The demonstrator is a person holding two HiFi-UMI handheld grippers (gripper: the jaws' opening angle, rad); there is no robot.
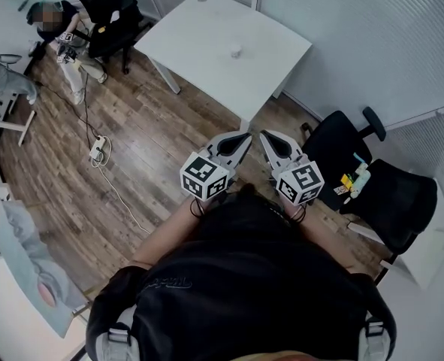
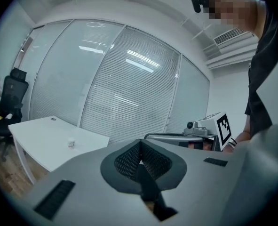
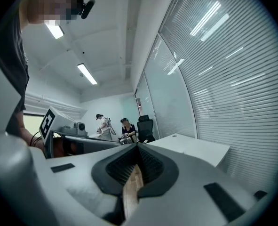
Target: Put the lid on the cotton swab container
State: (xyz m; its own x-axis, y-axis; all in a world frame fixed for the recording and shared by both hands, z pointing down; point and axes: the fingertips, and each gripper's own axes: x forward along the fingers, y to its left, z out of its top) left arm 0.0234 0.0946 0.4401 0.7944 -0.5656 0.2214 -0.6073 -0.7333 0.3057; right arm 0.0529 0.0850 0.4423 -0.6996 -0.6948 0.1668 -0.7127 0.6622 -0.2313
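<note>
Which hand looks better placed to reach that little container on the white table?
Left, marginally: the left claw points nearly straight at the container; the right claw sits beside. Both are shut, empty.

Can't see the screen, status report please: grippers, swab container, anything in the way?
Left gripper and right gripper both shut, empty. Small white container on white table ahead, not yet reached. Black chair off right, not blocking.

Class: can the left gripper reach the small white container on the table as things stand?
Probably not yet: the left gripper is over floor, short of the table holding the small white container. Nothing blocks the way.
</note>
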